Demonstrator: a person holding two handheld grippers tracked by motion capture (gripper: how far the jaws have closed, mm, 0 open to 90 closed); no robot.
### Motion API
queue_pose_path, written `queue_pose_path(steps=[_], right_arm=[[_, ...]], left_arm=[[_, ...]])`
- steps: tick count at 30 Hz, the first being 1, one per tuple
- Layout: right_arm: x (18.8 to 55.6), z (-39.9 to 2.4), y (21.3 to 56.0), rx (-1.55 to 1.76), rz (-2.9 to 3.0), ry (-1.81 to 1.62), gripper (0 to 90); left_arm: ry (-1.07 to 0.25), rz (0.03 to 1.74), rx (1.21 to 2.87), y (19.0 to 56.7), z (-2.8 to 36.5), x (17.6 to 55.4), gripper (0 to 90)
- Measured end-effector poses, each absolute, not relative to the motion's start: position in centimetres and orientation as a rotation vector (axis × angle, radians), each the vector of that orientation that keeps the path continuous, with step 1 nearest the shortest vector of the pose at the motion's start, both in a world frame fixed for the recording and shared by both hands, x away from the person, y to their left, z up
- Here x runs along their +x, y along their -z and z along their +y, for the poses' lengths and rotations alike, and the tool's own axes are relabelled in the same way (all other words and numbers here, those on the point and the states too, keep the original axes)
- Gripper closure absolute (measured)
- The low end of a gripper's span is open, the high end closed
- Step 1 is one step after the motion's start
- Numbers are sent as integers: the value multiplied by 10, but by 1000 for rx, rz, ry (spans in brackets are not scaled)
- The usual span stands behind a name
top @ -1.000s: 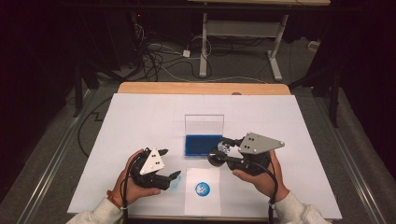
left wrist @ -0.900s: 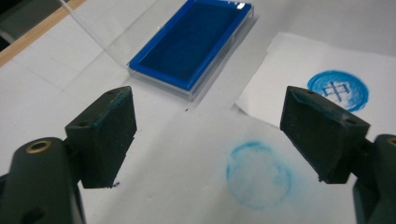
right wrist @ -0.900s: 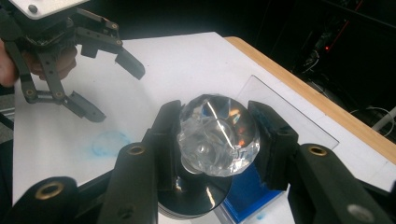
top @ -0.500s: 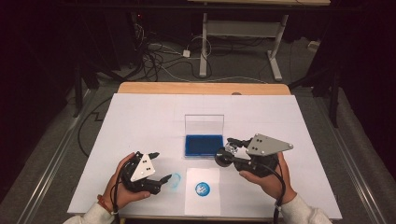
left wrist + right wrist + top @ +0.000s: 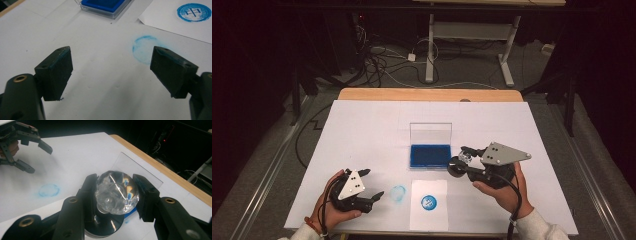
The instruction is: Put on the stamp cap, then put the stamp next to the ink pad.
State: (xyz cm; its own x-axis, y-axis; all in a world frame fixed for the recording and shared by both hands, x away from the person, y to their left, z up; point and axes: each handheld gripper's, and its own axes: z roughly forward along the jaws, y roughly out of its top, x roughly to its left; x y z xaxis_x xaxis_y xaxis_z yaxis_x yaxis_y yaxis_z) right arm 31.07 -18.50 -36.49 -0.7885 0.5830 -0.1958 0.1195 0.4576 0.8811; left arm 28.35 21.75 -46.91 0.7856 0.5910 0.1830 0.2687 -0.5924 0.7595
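Observation:
My right gripper [image 5: 463, 159] is shut on a stamp [image 5: 117, 191] with a clear faceted knob and a dark round base [image 5: 456, 167], held just right of the blue ink pad [image 5: 430, 156]. The pad lies in a clear case with its lid upright. A white sheet [image 5: 428, 220] near the front edge carries a round blue print [image 5: 428, 202]. My left gripper [image 5: 372, 185] stands open and empty at the front left, low over the table, beside a faint blue ring smear [image 5: 143, 48].
White paper covers the table [image 5: 362, 130], with a wooden strip [image 5: 427, 94] along the far edge. Beyond it are cables and desk legs on a dark floor. The person's hands come in from the near edge.
The left hand has drawn back leftward toward the near edge and sunk lower, jaws still open. The right gripper with the stamp has hardly shifted.

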Motion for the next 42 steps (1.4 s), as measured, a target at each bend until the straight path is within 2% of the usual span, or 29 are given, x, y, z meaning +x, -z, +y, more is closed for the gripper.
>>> queue_pose_path(steps=[22,42], right_arm=[[328,-197,361,661,2210,-1253,577],[366,-199,344,708,2223,-1131,577]], left_arm=[[-512,649,2213,472,218,284,180],[-520,653,2240,473,214,281,178]])
